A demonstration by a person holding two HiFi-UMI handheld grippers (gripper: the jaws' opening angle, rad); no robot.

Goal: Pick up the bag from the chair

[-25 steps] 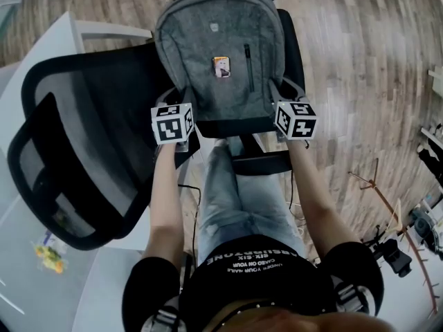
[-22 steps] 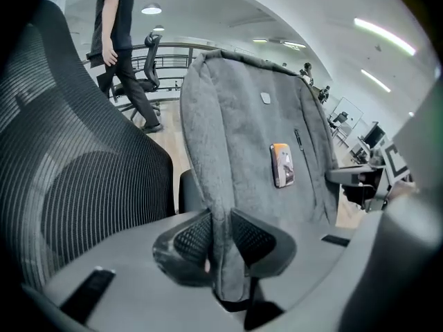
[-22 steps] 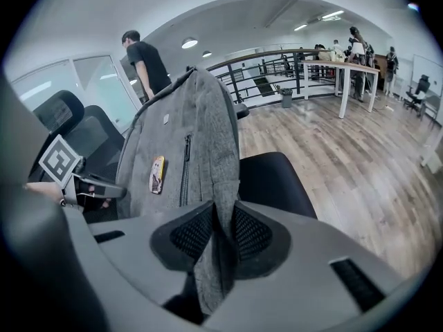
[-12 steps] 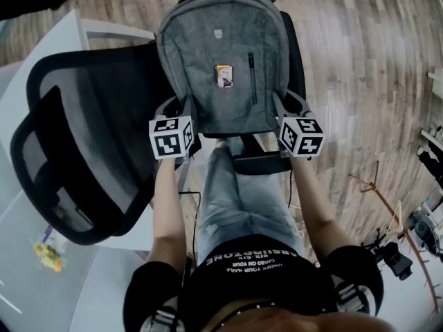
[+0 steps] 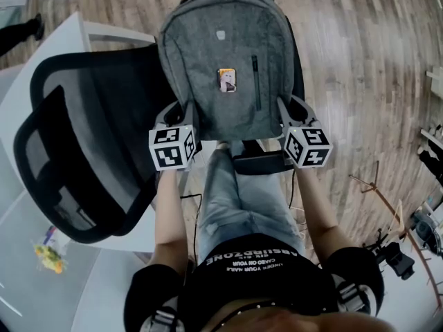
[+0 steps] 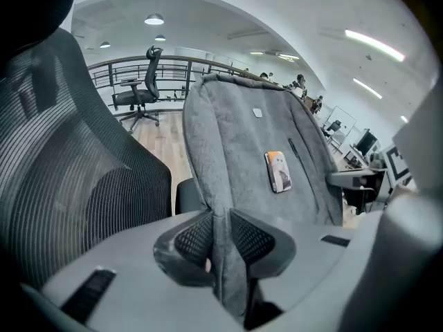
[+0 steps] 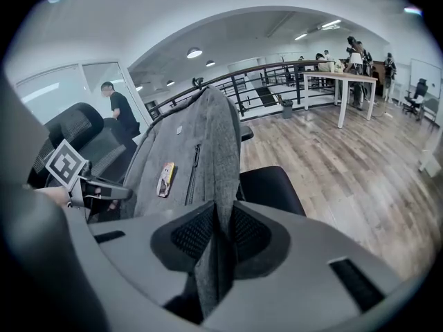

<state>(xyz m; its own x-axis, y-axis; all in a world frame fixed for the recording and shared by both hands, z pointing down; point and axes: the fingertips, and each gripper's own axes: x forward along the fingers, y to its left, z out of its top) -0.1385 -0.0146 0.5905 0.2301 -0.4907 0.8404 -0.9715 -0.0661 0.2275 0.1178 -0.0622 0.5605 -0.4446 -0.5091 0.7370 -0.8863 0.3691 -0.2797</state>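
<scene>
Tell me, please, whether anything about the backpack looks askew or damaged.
Nothing stands out: the grey backpack looks straight and intact, its side edges pinched evenly by the left gripper and right gripper.

White print on the shirt (image 5: 250, 280) cannot be read.

Wood-plank floor (image 5: 360, 68) spreads out below me. At my left a black mesh chair (image 5: 83, 137) stands against a white desk (image 5: 66, 37). A small yellow-green thing (image 5: 48, 254) lies on a pale surface near it; I cannot tell what it is. Thin sticks and cables (image 5: 377, 185) lie on the floor at my right. Farther off I see a railing (image 6: 173, 62) with another office chair (image 6: 142, 81) before it. There is also a white table (image 7: 339, 80) with people (image 7: 356, 54) beside it, and a person in dark clothes (image 7: 114, 106) standing.
</scene>
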